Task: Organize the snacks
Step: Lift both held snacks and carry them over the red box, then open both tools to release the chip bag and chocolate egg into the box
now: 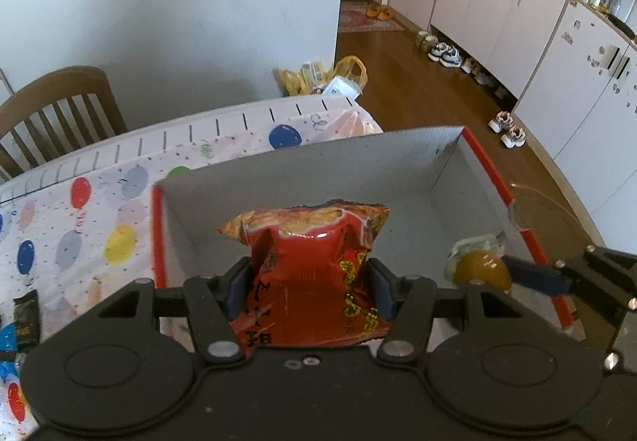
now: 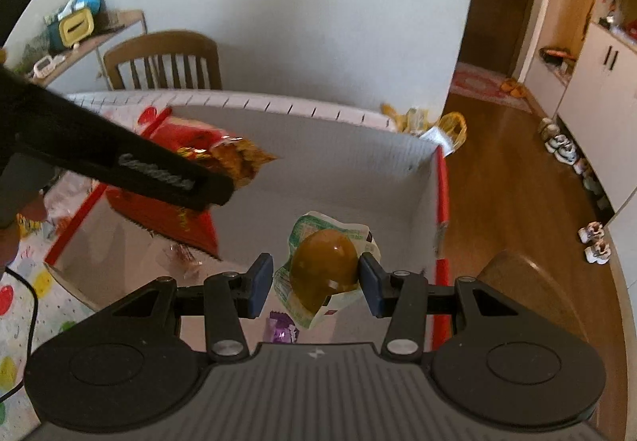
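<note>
While both tools hang over the open box (image 1: pixel 446 178), each carries a snack ready for dropping in: the left gripper (image 1: pixel 308 283) pinches a red chip bag (image 1: pixel 314 273) at its waist, the bag pointing straight ahead over the box floor, and the right gripper (image 2: pixel 316 281) appears to nip a brown jelly cup (image 2: pixel 324 267), its crumpled seal ahead of the pads, though the left pad looks just clear. Below the right tool lie a purple wrapper (image 2: pixel 283 329) and a small candy (image 2: pixel 185 261); bare floor ahead leaves room. Red-edged walls rise on both sides, so lowering straight down seems safest.
</note>
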Demonstrator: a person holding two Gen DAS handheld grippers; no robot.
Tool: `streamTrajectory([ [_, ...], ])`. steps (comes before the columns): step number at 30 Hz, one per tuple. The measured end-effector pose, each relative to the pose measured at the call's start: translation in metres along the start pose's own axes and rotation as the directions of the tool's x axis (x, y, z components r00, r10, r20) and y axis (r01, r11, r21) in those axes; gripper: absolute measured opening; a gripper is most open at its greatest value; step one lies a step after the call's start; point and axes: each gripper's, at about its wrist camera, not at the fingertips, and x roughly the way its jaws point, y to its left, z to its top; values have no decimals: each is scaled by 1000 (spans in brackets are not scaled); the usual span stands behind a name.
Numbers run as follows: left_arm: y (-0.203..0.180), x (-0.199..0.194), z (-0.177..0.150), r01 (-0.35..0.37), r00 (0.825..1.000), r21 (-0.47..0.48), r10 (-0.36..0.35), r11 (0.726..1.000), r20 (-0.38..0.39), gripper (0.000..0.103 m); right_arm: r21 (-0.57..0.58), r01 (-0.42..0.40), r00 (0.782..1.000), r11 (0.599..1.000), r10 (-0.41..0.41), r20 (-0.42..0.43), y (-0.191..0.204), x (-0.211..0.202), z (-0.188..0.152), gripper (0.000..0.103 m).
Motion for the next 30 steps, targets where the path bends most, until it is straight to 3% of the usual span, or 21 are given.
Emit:
streamTrajectory([
  [20,-3,77,-6,9,986,42,-2,999,-169,59,-11,-50,988,999,48,-144,6,49,-2,48],
  [28,1,82,-9,3,985,32,2,999,-175,62,12,-75,987,997,76,-143,1,51,0,48],
  [30,2,81,-10,-2,985,29,7,1000,-172,63,12,-76,988,997,76,-134,-1,46,-4,62],
])
